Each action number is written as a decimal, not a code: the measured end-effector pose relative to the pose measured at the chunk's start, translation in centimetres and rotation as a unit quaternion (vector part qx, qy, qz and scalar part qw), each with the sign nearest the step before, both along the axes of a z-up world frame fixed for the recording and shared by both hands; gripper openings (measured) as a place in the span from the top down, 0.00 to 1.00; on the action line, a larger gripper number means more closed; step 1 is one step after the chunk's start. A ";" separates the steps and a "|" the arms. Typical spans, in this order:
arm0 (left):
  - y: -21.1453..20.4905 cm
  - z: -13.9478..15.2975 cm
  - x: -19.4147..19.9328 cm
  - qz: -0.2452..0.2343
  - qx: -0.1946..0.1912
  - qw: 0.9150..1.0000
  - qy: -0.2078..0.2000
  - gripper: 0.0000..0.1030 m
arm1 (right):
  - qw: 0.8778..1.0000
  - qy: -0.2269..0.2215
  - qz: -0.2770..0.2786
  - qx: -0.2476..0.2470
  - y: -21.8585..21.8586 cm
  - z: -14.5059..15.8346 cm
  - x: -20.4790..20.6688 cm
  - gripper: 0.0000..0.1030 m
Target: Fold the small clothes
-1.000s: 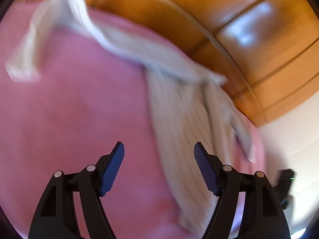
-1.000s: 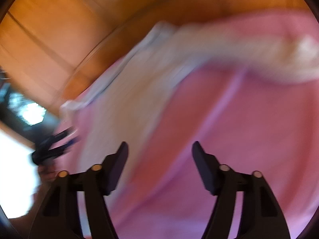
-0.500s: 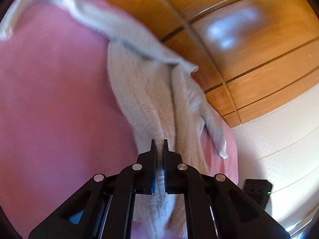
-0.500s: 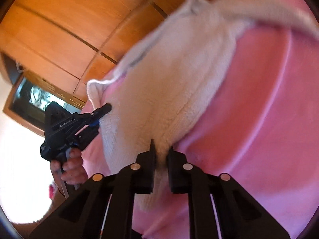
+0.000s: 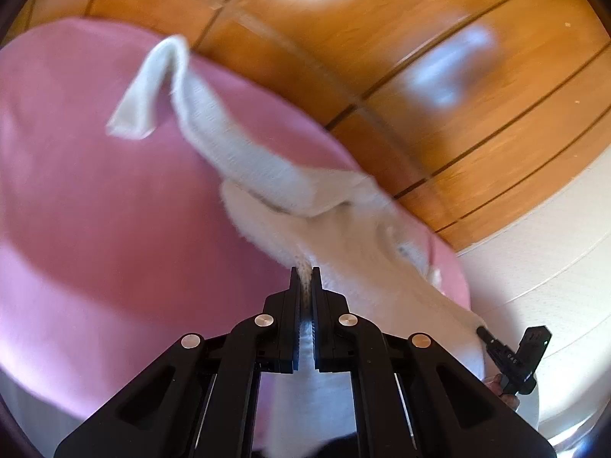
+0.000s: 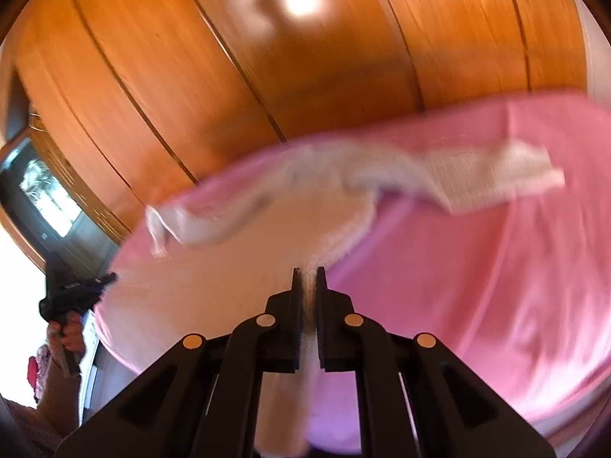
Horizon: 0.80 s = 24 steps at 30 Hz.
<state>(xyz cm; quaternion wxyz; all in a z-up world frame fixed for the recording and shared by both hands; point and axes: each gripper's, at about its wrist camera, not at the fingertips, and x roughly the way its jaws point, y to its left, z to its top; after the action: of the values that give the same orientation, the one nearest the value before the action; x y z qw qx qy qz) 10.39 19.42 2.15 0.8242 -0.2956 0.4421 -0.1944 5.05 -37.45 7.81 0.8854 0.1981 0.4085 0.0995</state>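
Note:
A small cream knit sweater [image 5: 343, 236] lies partly lifted over a pink sheet [image 5: 95, 210]. My left gripper [image 5: 304, 271] is shut on the sweater's hem, which is pinched between the jaws. One sleeve [image 5: 160, 87] trails away to the upper left. In the right wrist view my right gripper [image 6: 309, 271] is shut on the other side of the hem of the sweater [image 6: 267, 252], with a sleeve [image 6: 496, 179] stretched out to the right. Each gripper shows in the other's view, the right one at the lower right [image 5: 508, 358], the left one at the left [image 6: 72, 290].
The pink sheet [image 6: 496, 286] covers a rounded surface. Wooden wall panels [image 5: 420, 76] stand behind it, and a white wall [image 5: 553, 267] is on the right. A dark window or screen [image 6: 46, 198] sits at the left of the right wrist view.
Both grippers went from open to shut on the sweater's hem. They have since lifted and pulled it back, so the sleeves now trail across the sheet.

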 end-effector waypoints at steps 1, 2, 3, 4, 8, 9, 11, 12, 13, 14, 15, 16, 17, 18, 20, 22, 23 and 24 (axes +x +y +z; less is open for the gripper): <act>0.0 -1.2 -0.5 -0.001 0.002 1.000 0.016 0.97 | 1.000 0.019 -0.001 -0.007 0.1 -1.4 0.0 0.95; -0.4 -2.8 -1.0 -0.004 0.021 0.999 0.035 0.97 | 0.999 0.043 -0.003 -0.007 0.3 -3.3 0.1 0.95; -0.6 -3.6 -1.4 -0.006 0.037 0.998 0.046 0.97 | 0.997 0.076 -0.007 0.000 0.4 -5.8 -0.1 0.95; -1.2 -5.3 -1.9 -0.008 0.062 0.996 0.065 0.97 | 0.996 0.091 -0.009 -0.002 0.5 -7.0 -0.1 0.95; -1.7 -9.0 -2.9 -0.006 0.080 0.993 0.089 0.96 | 0.991 0.133 -0.022 -0.026 1.1 -11.1 0.3 0.95; -1.7 -9.0 -2.9 -0.004 0.069 0.994 0.089 0.96 | 0.990 0.136 -0.025 -0.034 1.2 -11.3 0.6 0.94; -1.1 -8.7 -2.8 -0.001 0.042 0.996 0.084 0.83 | 0.989 0.136 -0.026 -0.048 1.2 -10.9 0.8 0.88; -1.0 -8.5 -2.7 0.000 0.040 0.996 0.078 0.71 | 0.989 0.126 -0.034 -0.074 1.5 -10.3 1.1 0.76; -0.9 -8.2 -3.0 0.003 0.035 0.997 0.068 0.62 | 0.989 0.115 -0.038 -0.087 0.9 -9.5 0.8 0.59; -0.7 -8.4 -3.4 0.006 0.033 0.997 0.064 0.43 | 0.989 0.102 -0.042 -0.095 0.8 -8.9 0.5 0.55; -0.8 -8.4 -3.6 0.007 0.027 0.998 0.060 0.37 | 0.991 0.087 -0.040 -0.097 1.4 -8.4 1.1 0.51; -0.9 -8.7 -3.5 0.004 0.015 0.998 0.058 0.37 | 0.992 0.080 -0.036 -0.093 1.4 -8.0 1.6 0.49; -1.5 -9.3 -3.2 -0.002 0.009 0.998 0.058 0.37 | 0.993 0.070 -0.029 -0.089 2.1 -7.8 2.2 0.47; -2.0 -9.6 -3.3 -0.011 0.006 0.998 0.055 0.37 | 0.994 0.064 -0.024 -0.085 2.5 -7.6 2.5 0.42; -2.7 -9.6 -3.9 -0.032 0.010 0.999 0.041 0.37 | 0.996 0.053 -0.002 -0.073 4.7 -7.8 4.0 0.41; -3.8 -9.6 -4.5 -0.063 0.014 0.997 0.032 0.57 | 0.997 0.048 0.018 -0.066 6.7 -8.2 5.0 0.39; -4.2 -9.6 -4.6 -0.076 0.013 0.996 0.032 0.89 | 0.996 0.046 0.029 -0.068 8.0 -8.6 5.7 0.39; -4.4 -9.2 -5.1 -0.084 0.020 0.996 0.023 0.94 | 0.996 0.045 0.035 -0.070 8.7 -8.8 6.0 0.39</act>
<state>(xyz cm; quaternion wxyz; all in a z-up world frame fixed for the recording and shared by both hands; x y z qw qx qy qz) 5.33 15.02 -7.10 0.8002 -0.2454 0.4884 -0.2470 11.04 -28.78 -1.02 0.8739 0.1255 0.4604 0.0931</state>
